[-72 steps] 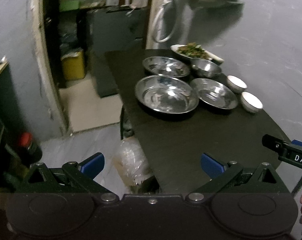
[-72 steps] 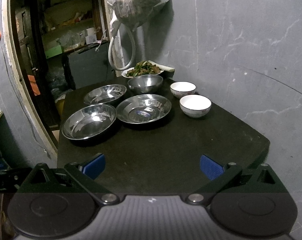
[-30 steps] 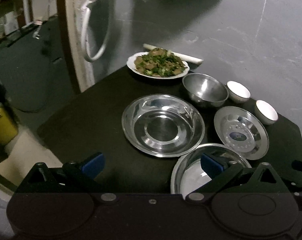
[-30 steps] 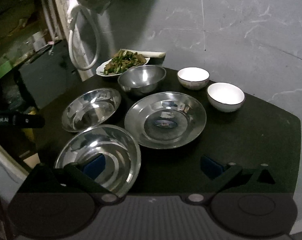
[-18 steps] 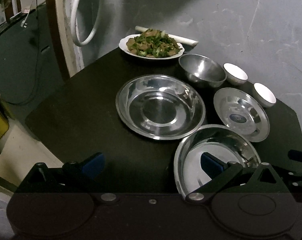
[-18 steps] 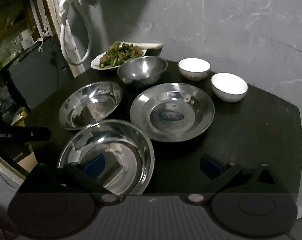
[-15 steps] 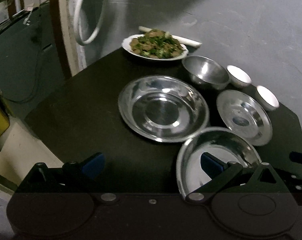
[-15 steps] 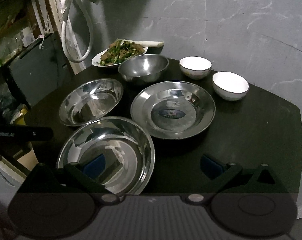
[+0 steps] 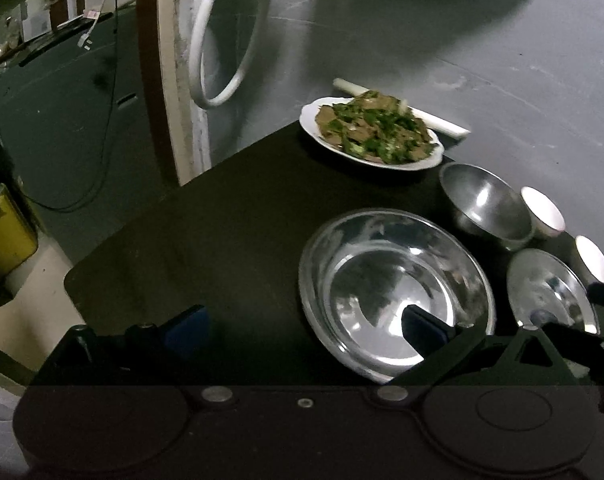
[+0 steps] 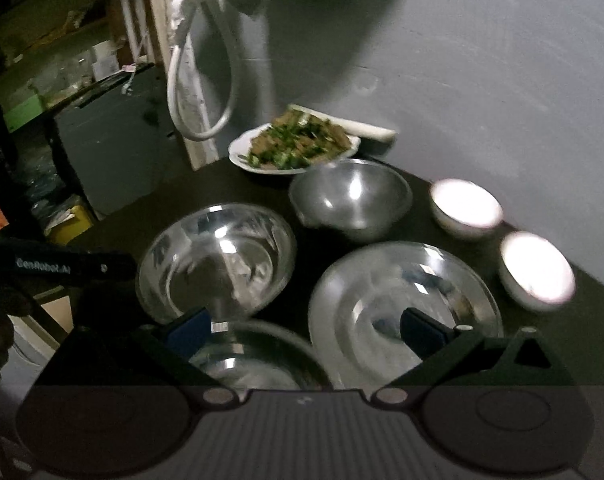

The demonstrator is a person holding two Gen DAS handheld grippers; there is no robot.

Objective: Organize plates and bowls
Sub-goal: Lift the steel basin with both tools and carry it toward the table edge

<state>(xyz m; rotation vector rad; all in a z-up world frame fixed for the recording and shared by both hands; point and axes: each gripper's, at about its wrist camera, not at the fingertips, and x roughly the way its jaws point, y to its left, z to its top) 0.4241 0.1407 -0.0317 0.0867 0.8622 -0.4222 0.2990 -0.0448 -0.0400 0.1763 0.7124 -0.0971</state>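
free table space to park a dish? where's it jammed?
Free: the dark tabletop left of the big steel plate, from the food plate down to the near edge. Crowded: the wall side, where the deep steel bowl, two white bowls and another steel plate sit close together.

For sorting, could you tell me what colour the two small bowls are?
White small bowls, clearest in the right wrist view.

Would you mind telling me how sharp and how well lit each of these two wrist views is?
Left wrist view: dim overall, fairly sharp; the food plate reads clearly, with bright glare inside the large steel bowl. Right wrist view: motion-blurred; the two white bowls are blown out to glowing smears, and the steel dishes show streaky highlights. Both views curve strongly at the edges.
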